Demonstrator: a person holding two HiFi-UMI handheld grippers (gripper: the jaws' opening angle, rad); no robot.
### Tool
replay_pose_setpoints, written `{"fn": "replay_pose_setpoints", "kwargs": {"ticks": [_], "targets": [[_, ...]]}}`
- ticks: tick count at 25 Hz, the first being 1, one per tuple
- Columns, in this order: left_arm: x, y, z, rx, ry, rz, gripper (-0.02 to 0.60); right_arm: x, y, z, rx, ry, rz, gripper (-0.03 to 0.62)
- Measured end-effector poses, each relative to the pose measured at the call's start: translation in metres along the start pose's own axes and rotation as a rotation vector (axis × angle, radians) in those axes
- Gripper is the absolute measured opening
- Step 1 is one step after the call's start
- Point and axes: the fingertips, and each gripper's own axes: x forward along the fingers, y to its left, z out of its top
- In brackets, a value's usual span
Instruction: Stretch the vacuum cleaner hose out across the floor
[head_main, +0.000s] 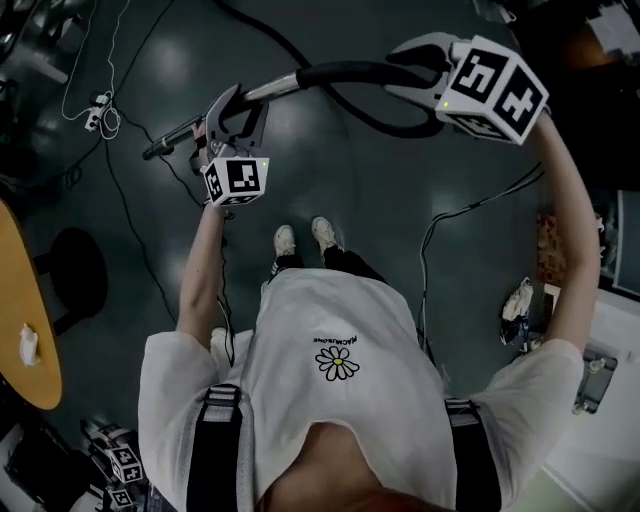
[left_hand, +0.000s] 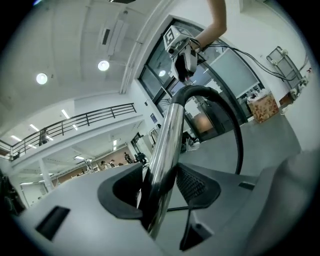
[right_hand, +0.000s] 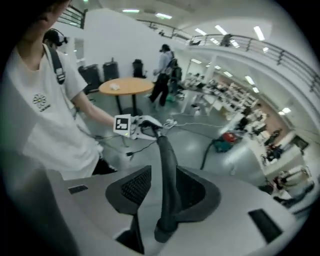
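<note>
Over the dark floor (head_main: 400, 200), nothing's stretched out yet: the whole thing is held up in the air in front of the person. The left gripper (head_main: 236, 108) has its fingers clenched on the shiny metal wand (left_hand: 167, 145), which pokes out to the left. The right gripper (head_main: 418, 66), further right, has its fingers grasping the black hose (head_main: 350, 72) just past where it joins the wand, and a loop of hose hangs below it. A round wooden tabletop (head_main: 25, 300) sits at the left edge.

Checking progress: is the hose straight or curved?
Curved: the hose arcs off the tube and bends downward.
</note>
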Motion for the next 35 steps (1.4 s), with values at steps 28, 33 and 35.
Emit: {"fn": "replay_pose_setpoints", "kwargs": {"ticks": [28,33,35], "targets": [[-0.067,-0.042,-0.018,0.190,0.109,-0.175,0.221,0.090,0.186,-0.011,0.599,0.192,1.438,0.166],[-0.070,-0.024,-0.016,0.049,0.107,-0.077,0.221,0.070,0.162,0.029,0.949,-0.219,1.472,0.166],[-0.078,-0.032,-0.013,0.089,0.098,-0.073,0.221,0.072,0.176,0.018,0.954,-0.193,1.421,0.167]]}}
